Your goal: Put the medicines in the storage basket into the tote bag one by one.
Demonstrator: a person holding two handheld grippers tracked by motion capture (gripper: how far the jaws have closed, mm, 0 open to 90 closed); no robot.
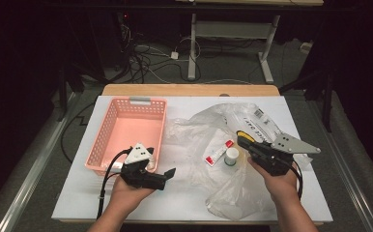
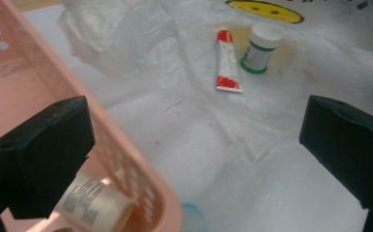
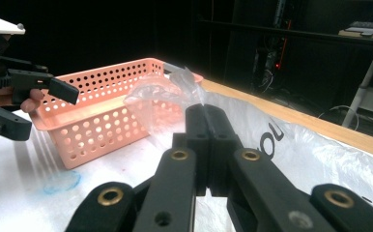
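Note:
A clear plastic bag with a yellow smiley print lies crumpled across the right half of the table. On it rest a white tube with a red cap and a small white jar with a green label. My right gripper is shut, pinching a fold of the bag's film at its tips. My left gripper hangs open at the near right corner of the pink basket, holding nothing. A white bottle lies inside that corner.
The white board covers a wooden table. A blue smudge marks the board beside the basket. Beyond the table stand a desk frame and tangled floor cables. Bare board lies between the basket and the bag.

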